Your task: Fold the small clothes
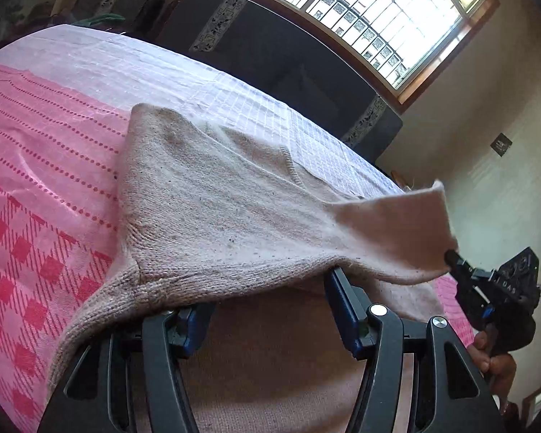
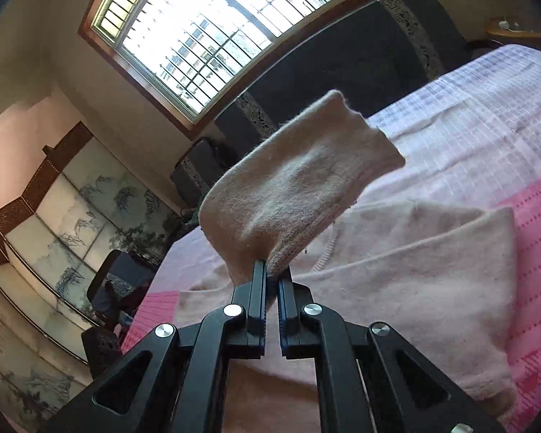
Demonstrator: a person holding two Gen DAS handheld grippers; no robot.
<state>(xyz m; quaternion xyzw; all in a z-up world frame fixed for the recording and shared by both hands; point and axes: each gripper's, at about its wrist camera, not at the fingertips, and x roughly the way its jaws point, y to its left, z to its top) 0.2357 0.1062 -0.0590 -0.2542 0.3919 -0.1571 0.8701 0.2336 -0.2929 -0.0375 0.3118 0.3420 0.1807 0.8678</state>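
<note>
The sweater [image 1: 212, 198] is spread on the bed [image 1: 36, 166], with its body not yet folded. A sleeve [image 2: 292, 187] is pinched shut in the right tool [image 2: 272, 274] and held raised. The left tool [image 1: 267, 288] stands half open beneath the hem; whether it grips cannot be told.

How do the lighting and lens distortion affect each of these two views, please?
Left wrist view: the window is blown out and the bedspread edge bows strongly. Right wrist view: the same glare washes out the panes, the lifted sweater sleeve is backlit but sharp, and the corners darken.
</note>
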